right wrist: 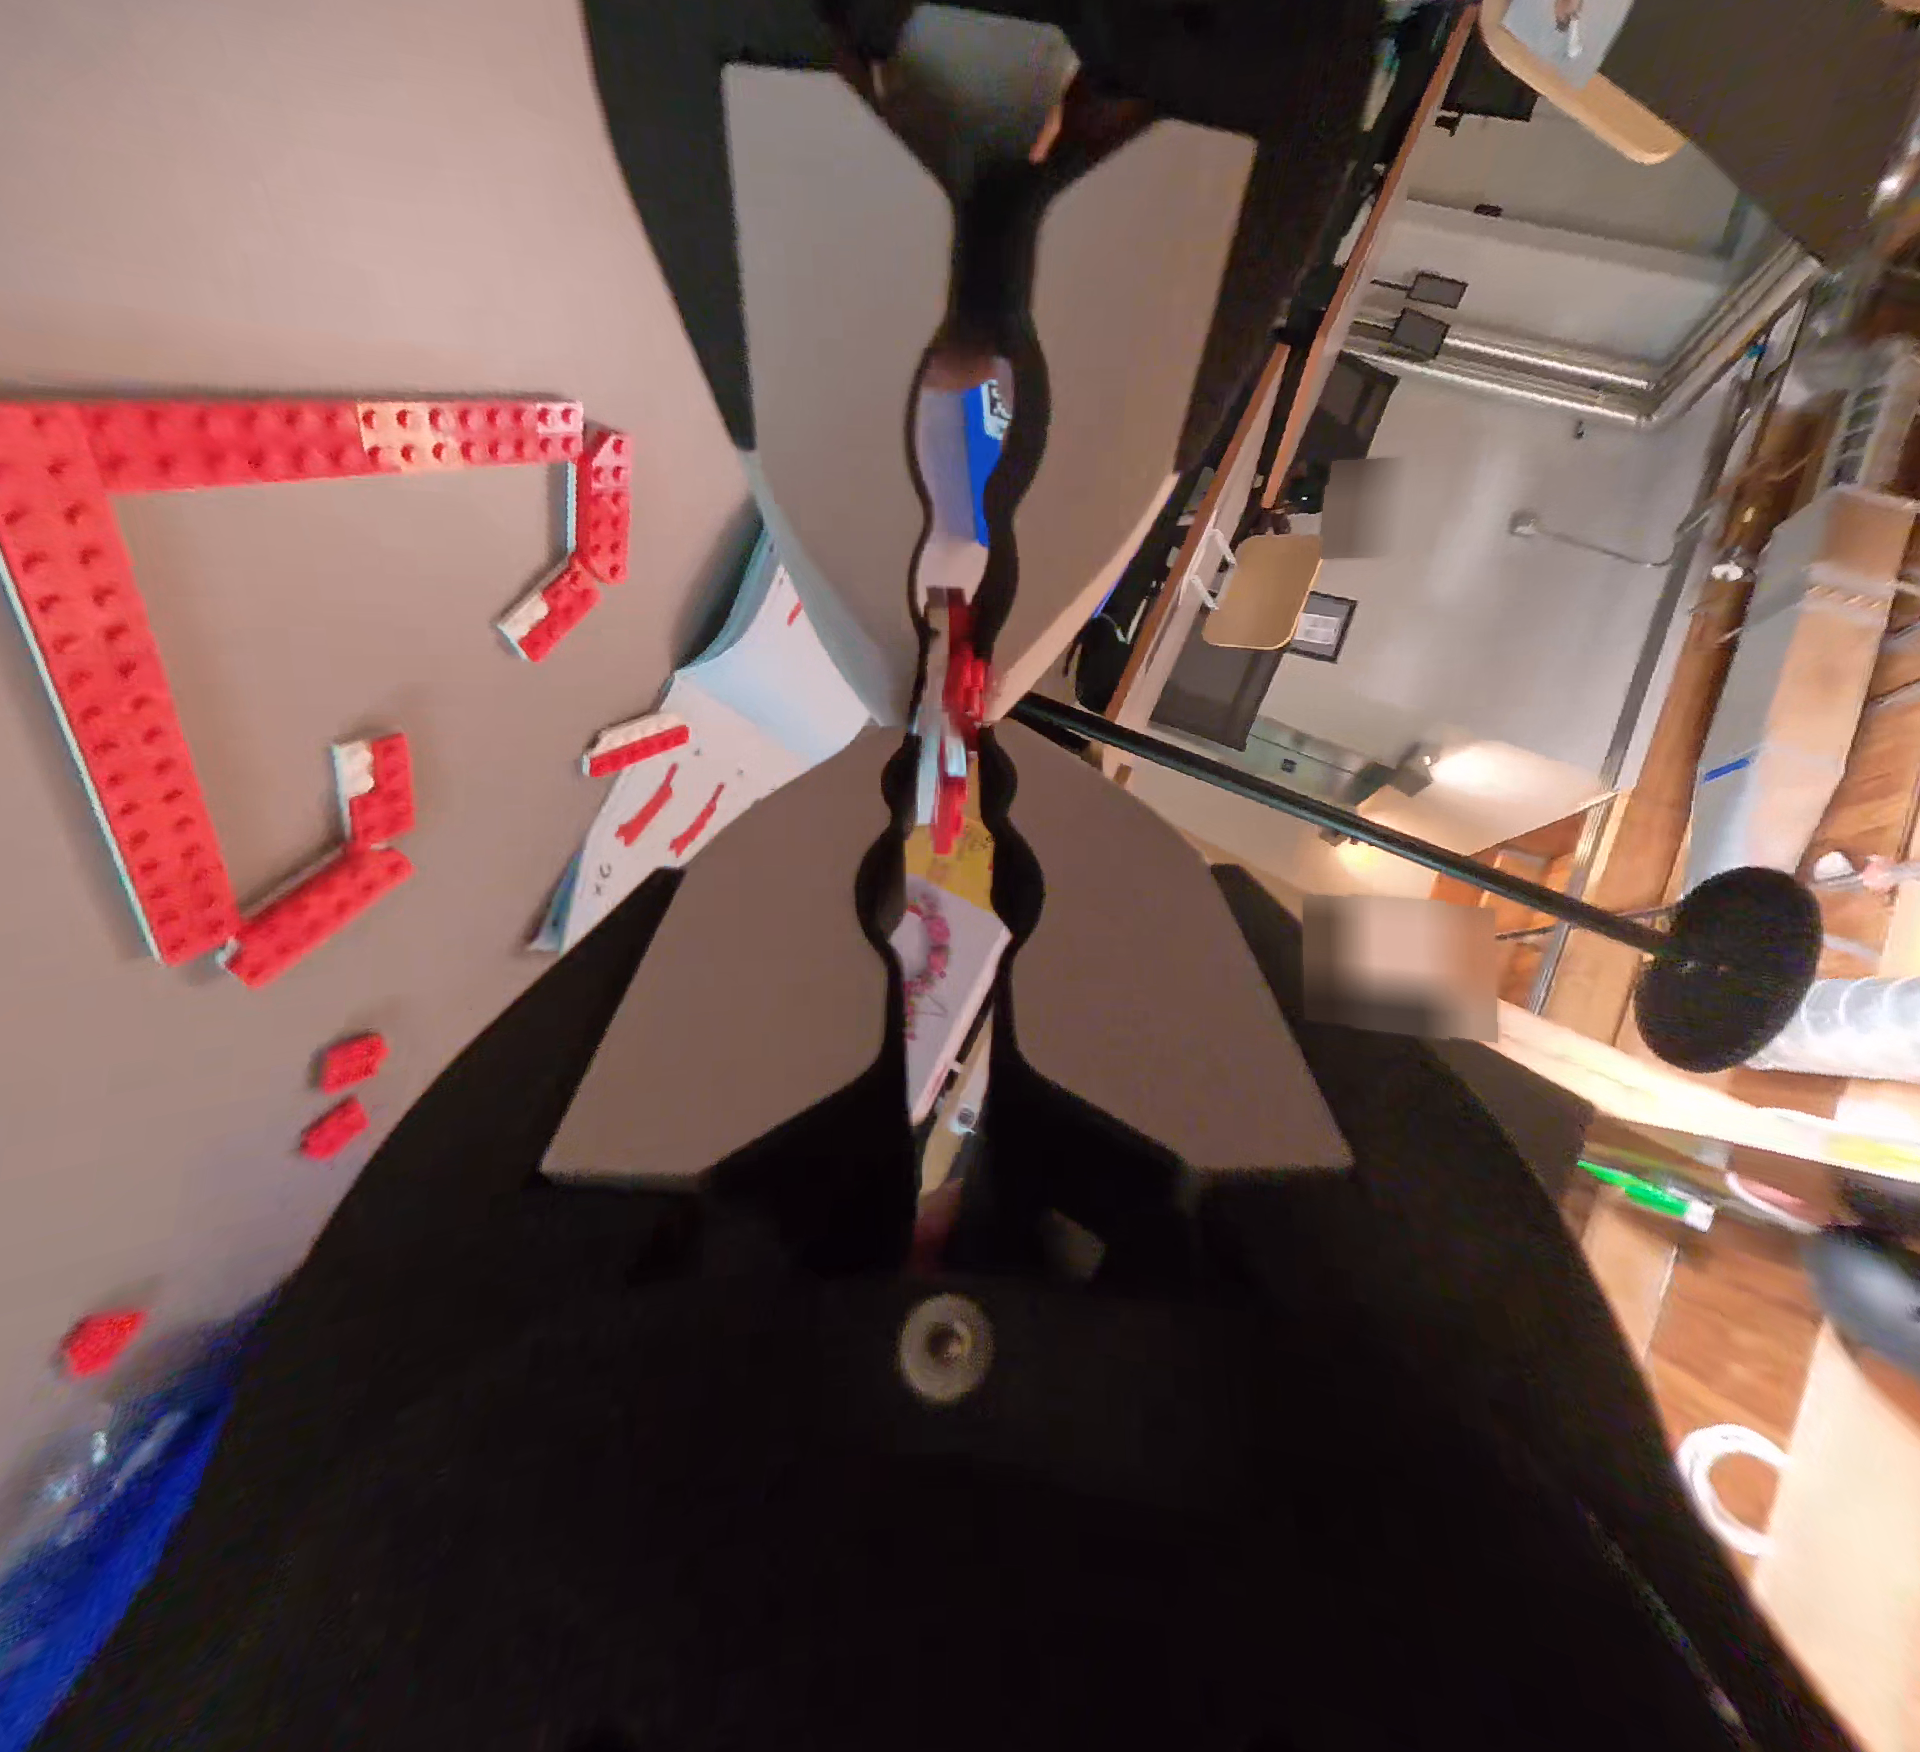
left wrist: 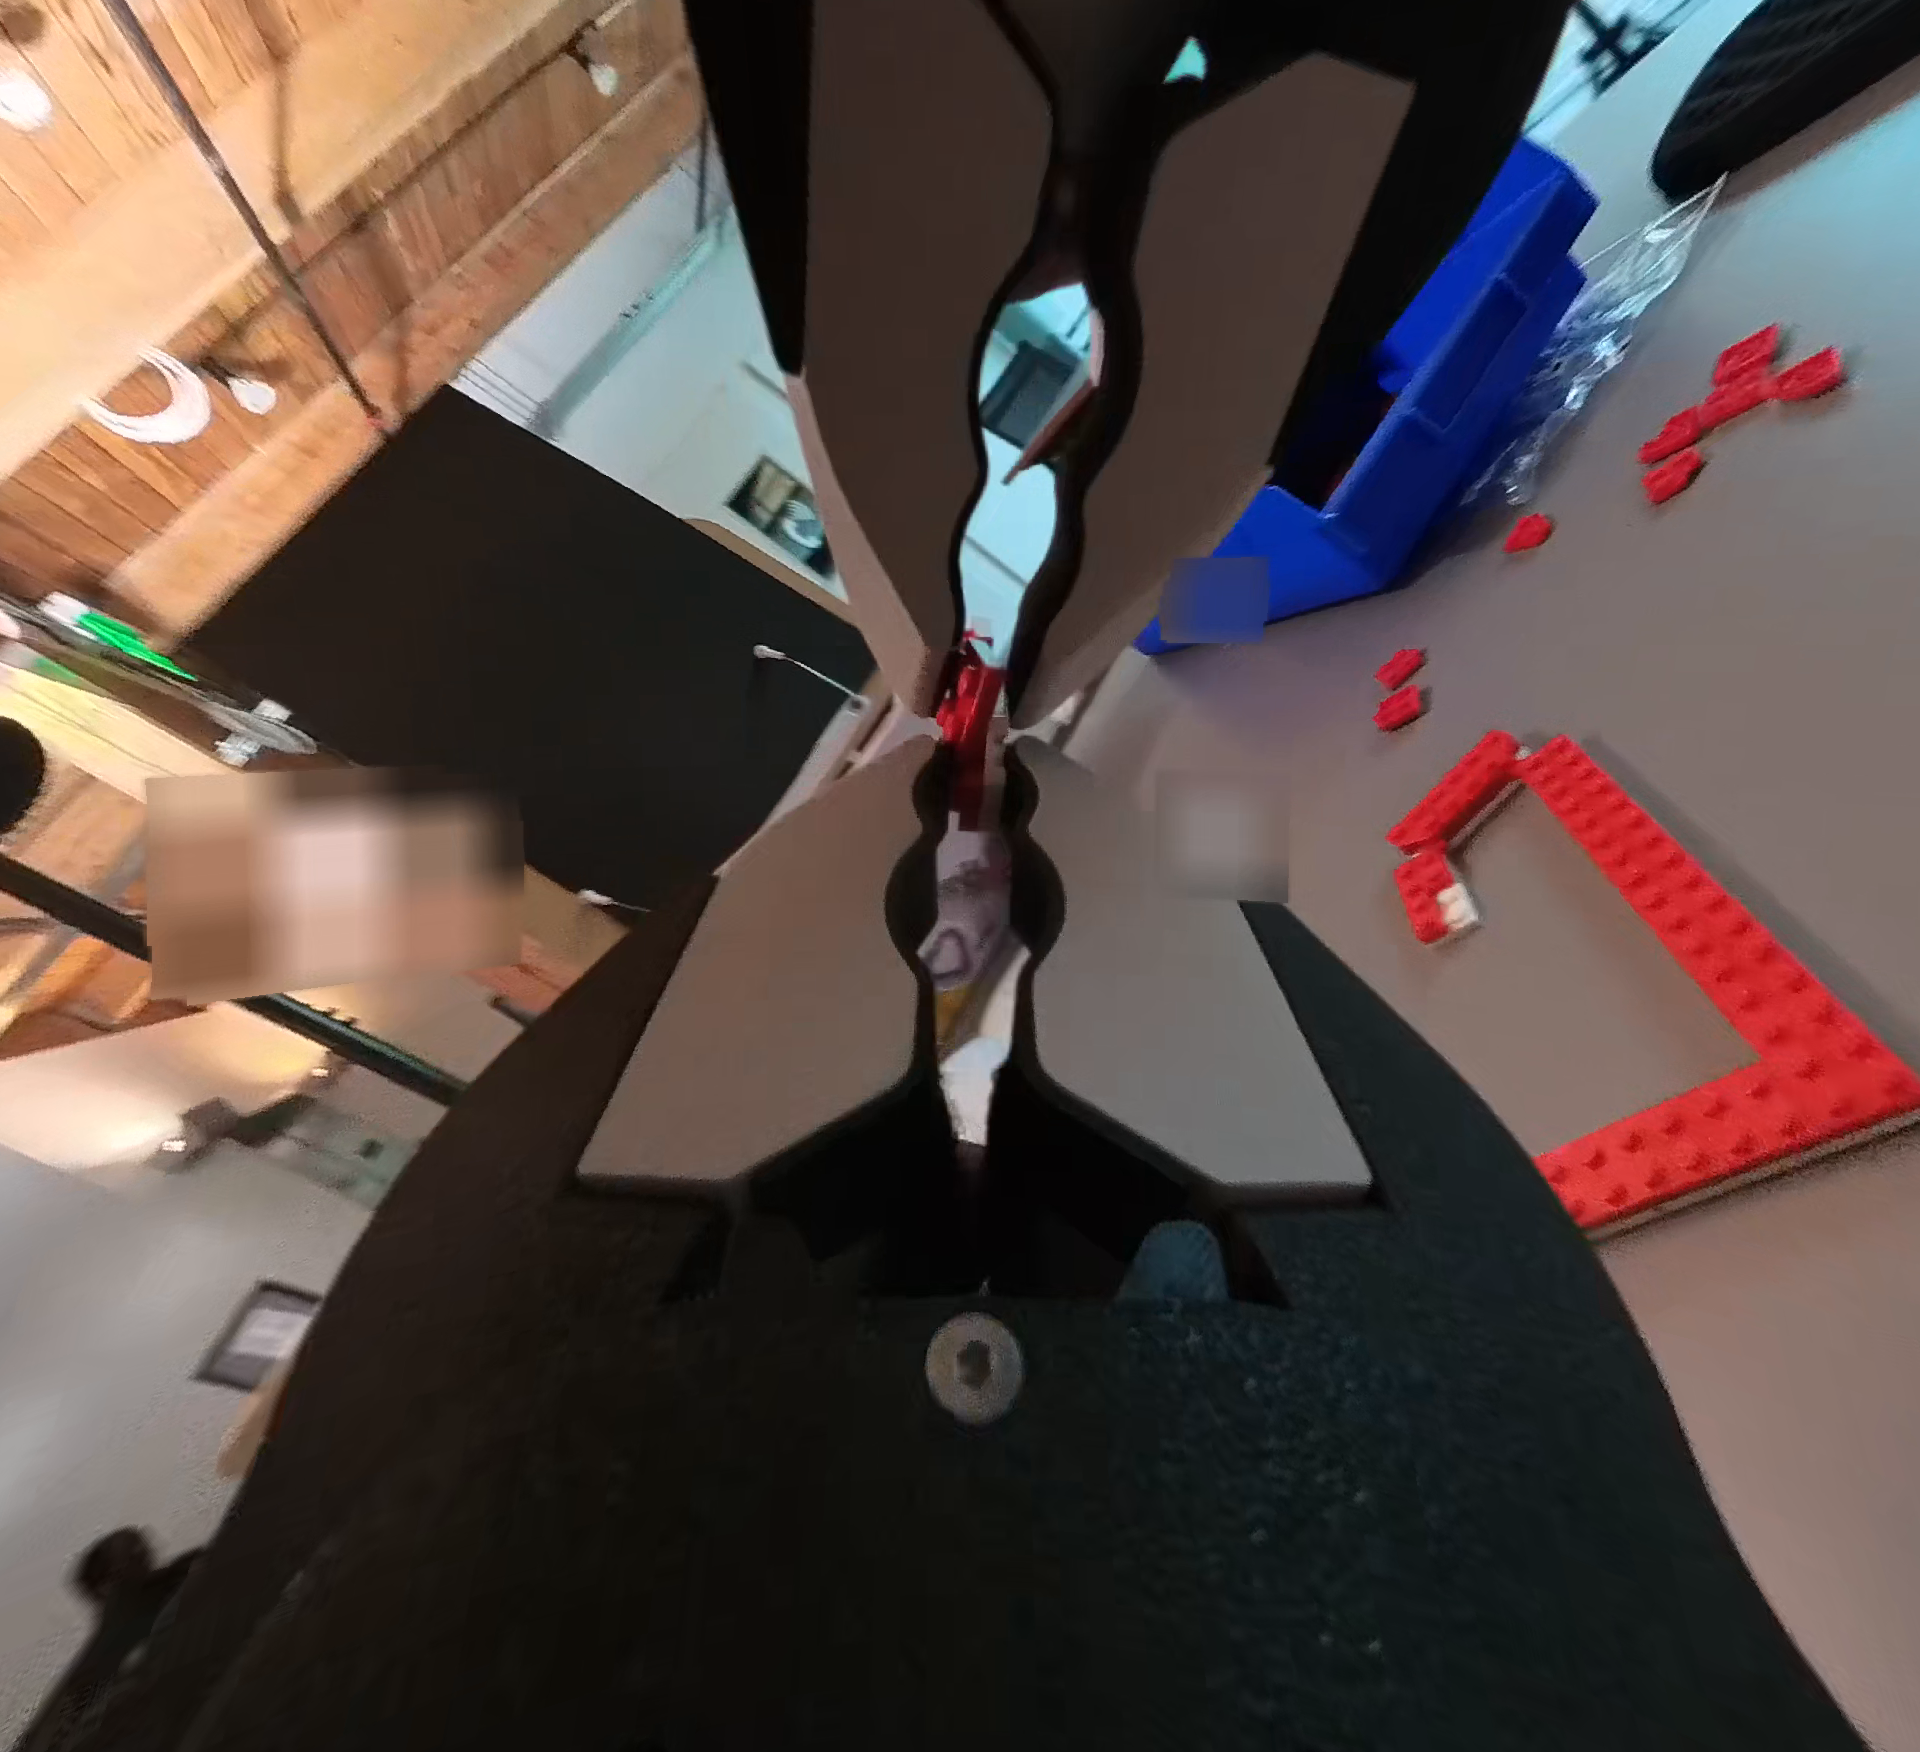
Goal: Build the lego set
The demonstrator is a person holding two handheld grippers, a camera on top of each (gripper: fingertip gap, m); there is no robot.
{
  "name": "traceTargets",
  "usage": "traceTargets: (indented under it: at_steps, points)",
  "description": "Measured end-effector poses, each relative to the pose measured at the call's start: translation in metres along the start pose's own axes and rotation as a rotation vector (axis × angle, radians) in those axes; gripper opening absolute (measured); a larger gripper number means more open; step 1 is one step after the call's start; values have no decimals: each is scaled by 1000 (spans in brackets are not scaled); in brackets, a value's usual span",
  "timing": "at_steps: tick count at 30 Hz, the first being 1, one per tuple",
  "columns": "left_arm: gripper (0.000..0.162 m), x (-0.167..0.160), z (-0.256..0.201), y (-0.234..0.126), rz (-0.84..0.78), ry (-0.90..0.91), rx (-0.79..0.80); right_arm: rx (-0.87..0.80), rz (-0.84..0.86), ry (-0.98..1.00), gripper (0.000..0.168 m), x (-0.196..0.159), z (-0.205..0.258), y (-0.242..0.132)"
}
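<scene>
My left gripper [left wrist: 966, 752] and right gripper [right wrist: 951, 752] meet tip to tip in the air above the table. Both are shut on a small red brick piece [left wrist: 968, 700], which shows red with a pale plate in the right wrist view [right wrist: 958, 674]. The right gripper [left wrist: 977, 684] comes in from the top of the left wrist view. The left gripper [right wrist: 961, 663] comes in from the top of the right wrist view. A red L-shaped plate frame [left wrist: 1662, 881] with short brick walls lies on the grey table [left wrist: 1558, 663]; it also shows in the right wrist view [right wrist: 94, 663].
Loose red bricks [left wrist: 1745, 403] lie by a clear plastic bag [left wrist: 1621, 310] and a blue bin [left wrist: 1455, 414]. Two small red bricks [right wrist: 343, 1094] lie near the frame. An instruction booklet [right wrist: 727, 746] lies beyond the frame. A black round pad on a rod [right wrist: 1725, 964] sticks out on the right.
</scene>
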State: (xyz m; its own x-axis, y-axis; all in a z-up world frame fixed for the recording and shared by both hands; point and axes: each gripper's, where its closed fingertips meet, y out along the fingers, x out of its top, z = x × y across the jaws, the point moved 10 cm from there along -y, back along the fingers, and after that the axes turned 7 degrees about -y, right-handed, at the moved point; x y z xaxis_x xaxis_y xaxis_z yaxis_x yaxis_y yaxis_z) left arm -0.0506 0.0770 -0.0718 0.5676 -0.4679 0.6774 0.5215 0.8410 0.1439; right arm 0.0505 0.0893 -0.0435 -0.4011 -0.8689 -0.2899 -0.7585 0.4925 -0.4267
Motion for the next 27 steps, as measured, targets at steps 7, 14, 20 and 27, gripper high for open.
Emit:
traceTargets:
  at_steps: [7, 14, 20, 27]
  points:
    - [9, 0, -5, 3, 13, 8, -2, 109, -10, 77, 9, -3, -3, 1]
    - [10, -4, -11, 5, 30, -72, -69, 228, 49, 161, 9, -1, 0, 6]
    - [10, -6, -9, 6, 58, -81, -86, 229, 54, 267, 17, -13, 4, 8]
    - [10, -7, -6, 2, 32, -51, -54, 56, -120, 187, 22, -4, 5, -2]
